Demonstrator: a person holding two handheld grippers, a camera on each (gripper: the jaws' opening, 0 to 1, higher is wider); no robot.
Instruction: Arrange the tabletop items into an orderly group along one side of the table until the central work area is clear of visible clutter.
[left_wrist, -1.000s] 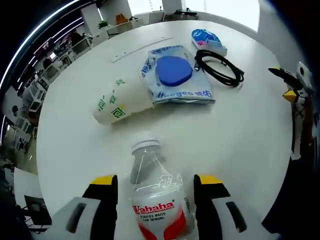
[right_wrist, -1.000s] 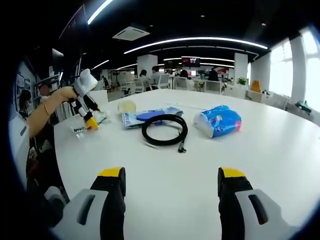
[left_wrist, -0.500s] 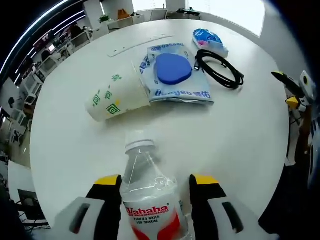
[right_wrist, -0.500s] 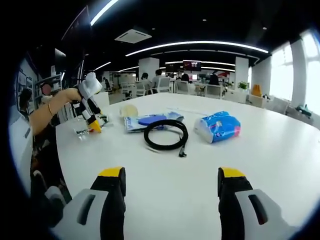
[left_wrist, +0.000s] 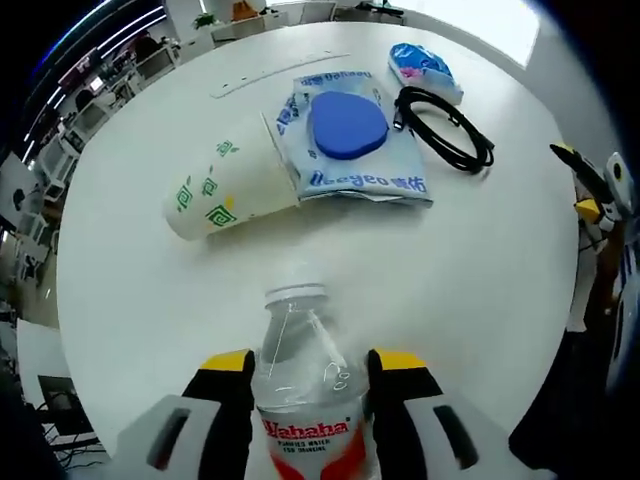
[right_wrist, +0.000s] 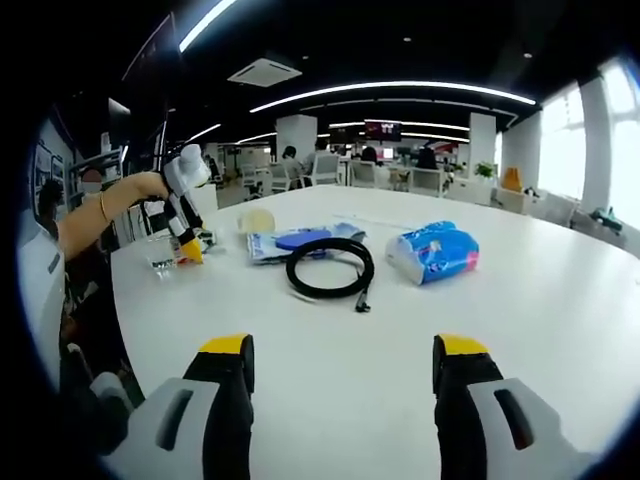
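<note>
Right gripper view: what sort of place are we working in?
Most likely an open-plan office: a large round white table, rows of desks and chairs behind it, long ceiling strip lights and tall windows.

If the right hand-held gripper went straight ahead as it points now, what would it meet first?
Likely the coiled black cable, lying ahead on the white table, slightly left of the line between the open jaws of the right hand-held gripper. Bare tabletop comes before it; depth is uncertain.

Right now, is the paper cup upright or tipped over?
Tipped over. The cup lies on its side on the table, its wall along the surface, beside the blue packet.
</note>
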